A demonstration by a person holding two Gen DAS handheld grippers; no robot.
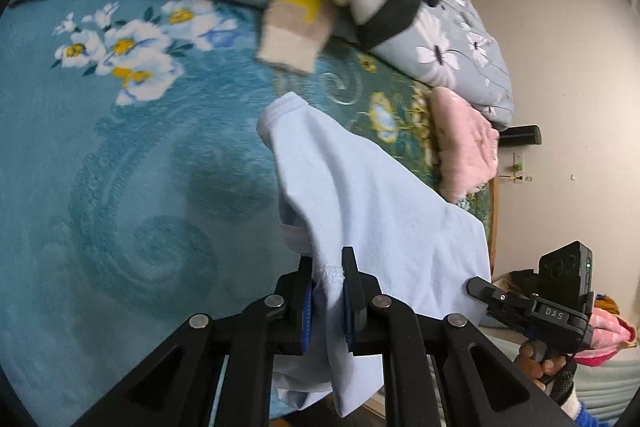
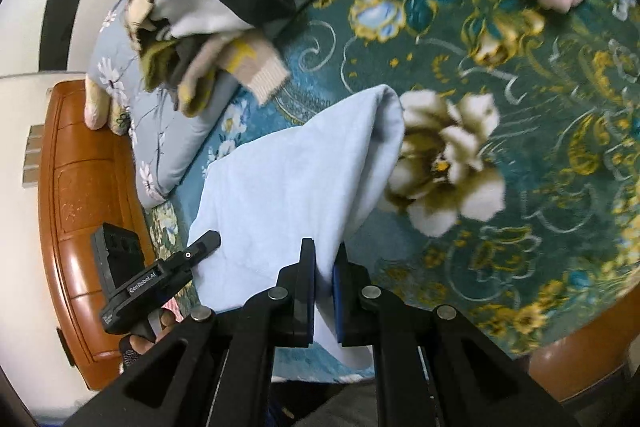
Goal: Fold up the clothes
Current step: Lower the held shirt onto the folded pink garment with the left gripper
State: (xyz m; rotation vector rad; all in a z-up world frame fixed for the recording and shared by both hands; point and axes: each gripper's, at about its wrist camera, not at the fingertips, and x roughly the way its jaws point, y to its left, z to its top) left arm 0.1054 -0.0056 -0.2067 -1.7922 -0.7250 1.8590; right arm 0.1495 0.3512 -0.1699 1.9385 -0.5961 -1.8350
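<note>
Above the bed [image 1: 100,167], each gripper (left [image 1: 327,267], right [image 2: 323,259]) clamps the pale-blue garment [image 1: 360,187]

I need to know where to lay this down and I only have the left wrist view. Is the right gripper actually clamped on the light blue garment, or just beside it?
Observer: Clamped. The right gripper has its jaws shut on the light blue garment, which hangs between them.
Operator: What lies beyond the garment on that side?
Observer: A dark green floral blanket with a big cream flower, nothing lying on that stretch.
Operator: Anything at the bed's edge?
Observer: A brown wooden bed frame runs along the far side of the pile of unfolded clothes.
Operator: And my left gripper?
Observer: From the right wrist view, the left gripper reaches the garment's other edge.
</note>
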